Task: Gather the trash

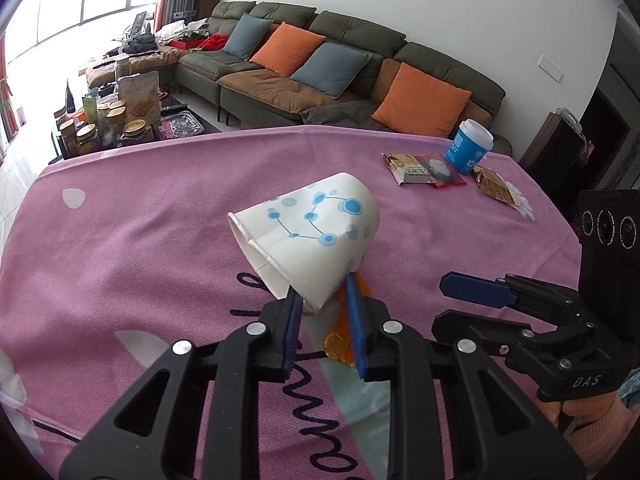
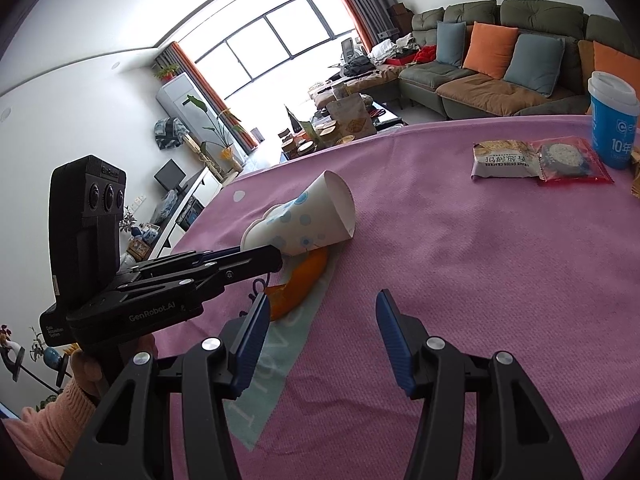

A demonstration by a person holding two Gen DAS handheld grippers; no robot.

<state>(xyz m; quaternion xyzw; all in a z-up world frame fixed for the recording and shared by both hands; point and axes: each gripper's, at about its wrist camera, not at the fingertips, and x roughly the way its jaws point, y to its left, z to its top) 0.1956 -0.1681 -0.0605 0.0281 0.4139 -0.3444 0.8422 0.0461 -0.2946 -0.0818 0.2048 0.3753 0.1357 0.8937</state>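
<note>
White paper cup (image 1: 308, 236) with blue dots, crumpled, tipped sideways, raised over pink tablecloth (image 1: 160, 208). Left gripper (image 1: 322, 300) pinches its bottom end. Orange peel (image 2: 298, 280) lies beneath on cloth. Right gripper (image 2: 322, 320) wide open, holding nothing, beside. Snack wrappers (image 2: 536, 158), blue cup (image 2: 614, 120) far side.

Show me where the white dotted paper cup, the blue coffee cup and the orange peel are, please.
white dotted paper cup (image 1: 316, 236): left wrist view, on its side wall.
blue coffee cup (image 2: 614, 136): right wrist view, on its blue sleeve.
orange peel (image 2: 298, 284): right wrist view, on its curved outer skin.
</note>
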